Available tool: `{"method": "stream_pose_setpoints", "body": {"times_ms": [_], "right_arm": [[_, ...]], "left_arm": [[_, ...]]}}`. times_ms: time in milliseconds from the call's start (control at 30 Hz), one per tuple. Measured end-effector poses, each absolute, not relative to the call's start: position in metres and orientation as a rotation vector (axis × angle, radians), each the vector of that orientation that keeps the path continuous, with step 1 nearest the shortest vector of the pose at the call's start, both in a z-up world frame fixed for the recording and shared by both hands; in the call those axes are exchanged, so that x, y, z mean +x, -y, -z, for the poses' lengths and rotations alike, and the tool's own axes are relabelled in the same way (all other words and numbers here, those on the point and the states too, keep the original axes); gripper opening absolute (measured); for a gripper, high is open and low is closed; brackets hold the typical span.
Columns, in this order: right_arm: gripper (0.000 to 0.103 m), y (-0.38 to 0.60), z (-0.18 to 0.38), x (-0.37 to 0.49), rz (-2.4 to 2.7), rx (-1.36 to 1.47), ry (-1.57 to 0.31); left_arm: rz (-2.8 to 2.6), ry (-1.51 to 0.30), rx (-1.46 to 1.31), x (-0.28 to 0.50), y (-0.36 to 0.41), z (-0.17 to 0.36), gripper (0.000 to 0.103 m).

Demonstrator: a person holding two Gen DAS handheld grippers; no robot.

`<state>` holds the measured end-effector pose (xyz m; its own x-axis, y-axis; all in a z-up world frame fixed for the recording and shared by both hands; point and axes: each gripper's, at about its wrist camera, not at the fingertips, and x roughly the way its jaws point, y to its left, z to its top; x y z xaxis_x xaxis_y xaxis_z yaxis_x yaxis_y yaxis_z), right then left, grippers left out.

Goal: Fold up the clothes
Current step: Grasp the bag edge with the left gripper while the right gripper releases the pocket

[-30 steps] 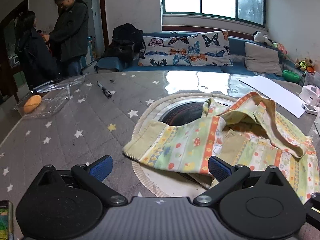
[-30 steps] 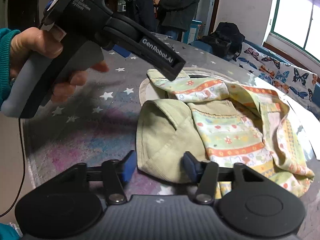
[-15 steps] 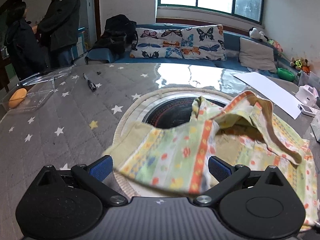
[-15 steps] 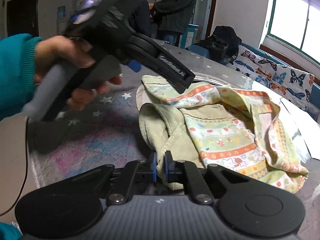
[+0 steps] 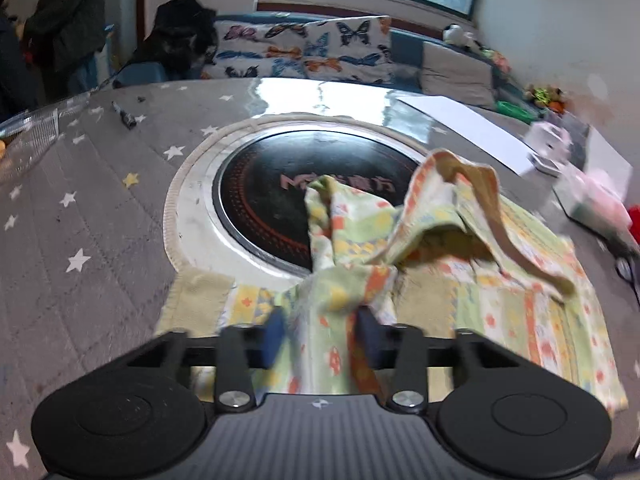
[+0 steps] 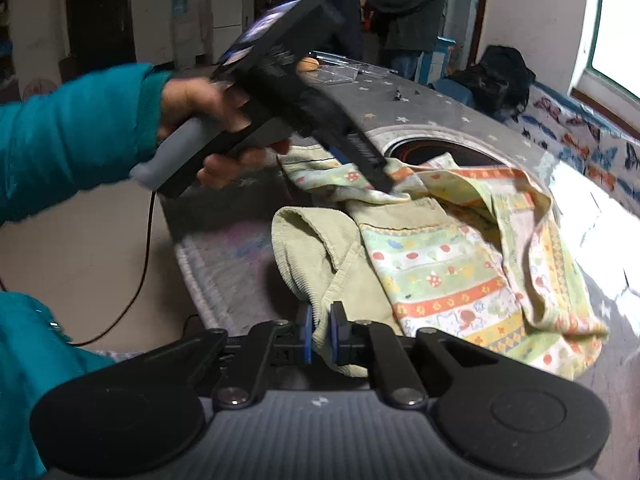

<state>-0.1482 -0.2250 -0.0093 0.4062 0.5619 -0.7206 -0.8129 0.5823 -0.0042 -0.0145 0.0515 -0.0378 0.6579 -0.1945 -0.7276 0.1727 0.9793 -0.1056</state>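
Note:
A small yellow-green patterned garment (image 5: 472, 264) with a plain green lining lies crumpled on the star-print table, partly over the round black hob. In the left wrist view my left gripper (image 5: 320, 336) has its jaws closing around a bunched patterned edge; the pads still stand a little apart. In the right wrist view my right gripper (image 6: 320, 334) is shut on the garment's (image 6: 440, 264) green corduroy edge near the table's front edge. The left gripper (image 6: 376, 176) also shows there, its tip on the far edge of the cloth.
The round black hob (image 5: 280, 196) sits in the table's middle. A white paper sheet (image 5: 472, 128) and a pink-and-white box (image 5: 592, 192) lie at the right. A marker (image 5: 124, 116) and clear plastic tray (image 5: 28, 136) lie at the left. Two people (image 6: 400, 4) stand beyond the table.
My left gripper moved onto the garment's edge and its jaws narrowed from wide open. My right gripper closed on the corduroy edge and holds it. The cloth bunched up and shifted off the hob.

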Motion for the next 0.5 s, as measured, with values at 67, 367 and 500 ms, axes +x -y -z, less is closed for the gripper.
{"method": "stream_pose_setpoints", "body": {"times_ms": [67, 367, 500], "right_arm": [[0.015, 0.234, 0.0, -0.144, -0.895, -0.334, -0.741], [0.026, 0.238, -0.007, -0.064, -0.744, -0.234, -0.735], [0.026, 0.229, 0.015, -0.016, -0.721, -0.146, -0.827]], "left_arm": [[0.214, -0.811, -0.012, -0.022, -0.051, 0.035, 0.015], [0.198, -0.777, -0.016, -0.03, -0.06, 0.023, 0.006], [0.184, -0.763, -0.016, -0.034, -0.067, 0.018, 0.005]]}}
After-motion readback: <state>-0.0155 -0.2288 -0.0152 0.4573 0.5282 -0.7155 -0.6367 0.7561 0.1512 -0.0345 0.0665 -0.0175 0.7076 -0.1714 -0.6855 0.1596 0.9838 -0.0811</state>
